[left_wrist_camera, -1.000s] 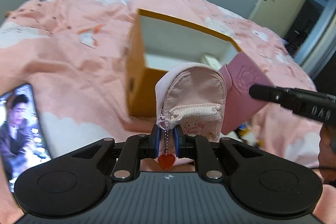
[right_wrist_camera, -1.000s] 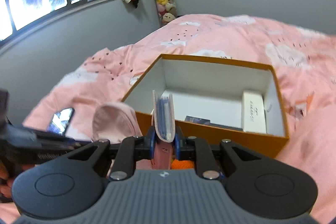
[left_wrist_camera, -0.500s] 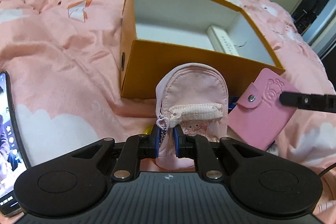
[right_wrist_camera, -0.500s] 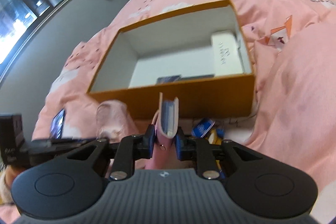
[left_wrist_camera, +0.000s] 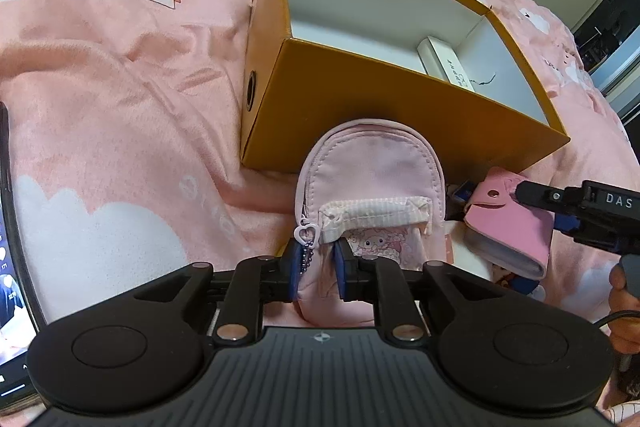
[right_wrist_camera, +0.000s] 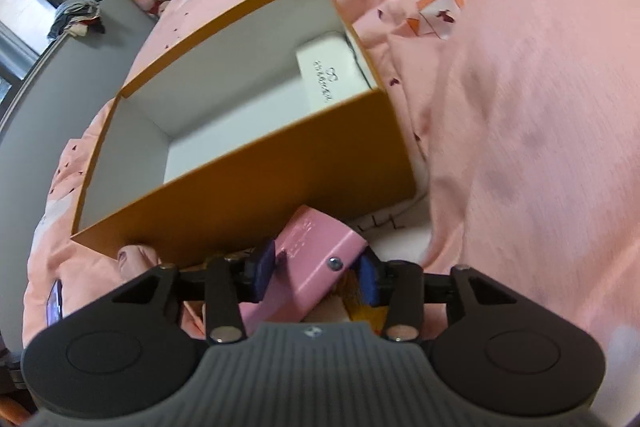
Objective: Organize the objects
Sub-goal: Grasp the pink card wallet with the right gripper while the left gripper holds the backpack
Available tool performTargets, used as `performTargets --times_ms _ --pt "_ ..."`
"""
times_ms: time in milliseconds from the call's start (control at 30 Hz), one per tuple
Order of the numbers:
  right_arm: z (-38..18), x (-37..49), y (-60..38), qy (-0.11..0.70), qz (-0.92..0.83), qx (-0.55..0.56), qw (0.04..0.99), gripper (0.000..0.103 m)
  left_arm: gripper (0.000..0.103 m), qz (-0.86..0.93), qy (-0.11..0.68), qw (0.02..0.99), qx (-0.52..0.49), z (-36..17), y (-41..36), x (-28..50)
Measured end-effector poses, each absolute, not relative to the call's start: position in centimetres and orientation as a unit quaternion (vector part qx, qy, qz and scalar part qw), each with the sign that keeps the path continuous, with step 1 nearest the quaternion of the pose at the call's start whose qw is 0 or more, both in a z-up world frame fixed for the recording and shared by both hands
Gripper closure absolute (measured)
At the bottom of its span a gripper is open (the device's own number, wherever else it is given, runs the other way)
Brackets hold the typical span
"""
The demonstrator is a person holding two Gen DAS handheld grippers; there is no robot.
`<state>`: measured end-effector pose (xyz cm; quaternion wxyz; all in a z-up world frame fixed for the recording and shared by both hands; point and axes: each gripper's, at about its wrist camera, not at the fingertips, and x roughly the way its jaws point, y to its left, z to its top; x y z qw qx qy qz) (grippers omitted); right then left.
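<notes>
Room: we see grey walls, a door in the left wrist view, a window and stuffed toys in the right.
Bed: our soft pink duvet [left_wrist_camera: 120, 99] carries the orange box [left_wrist_camera: 400, 115], our landmark.
Pouch: the mini backpack [left_wrist_camera: 370, 183] lies against the box's near wall; light, soft, squashy; we would pinch its lower fabric.
Left gripper [left_wrist_camera: 318, 269]: fingers opening, fabric between them.
Card holder: the pink wallet [right_wrist_camera: 308, 259] lies just before the box; stiffer, smooth, likely slippery; take it across the spine.
Right gripper [right_wrist_camera: 316, 277]: fingers opening, clear of it.
</notes>
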<state>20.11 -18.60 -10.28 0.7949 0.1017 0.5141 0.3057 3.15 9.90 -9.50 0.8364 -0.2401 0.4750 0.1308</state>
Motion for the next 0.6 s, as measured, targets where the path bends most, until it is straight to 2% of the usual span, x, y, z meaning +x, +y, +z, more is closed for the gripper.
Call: performTargets --times_ms 133,533,600 --pt "-10.0 19.6 -20.1 0.534 0.284 0.147 0.783 0.047 0.081 0.13 0.477 0.834 -0.245 -9.5 10.1 3.3" --pt "-10.4 17.5 -21.1 0.582 0.259 0.177 0.75 0.048 0.069 0.136 0.479 0.828 -0.259 -10.0 10.5 3.1" --pt "-10.2 17.6 -20.5 0.581 0.26 0.176 0.751 0.047 0.064 0.134 0.477 0.829 -0.26 -10.1 10.7 3.2"
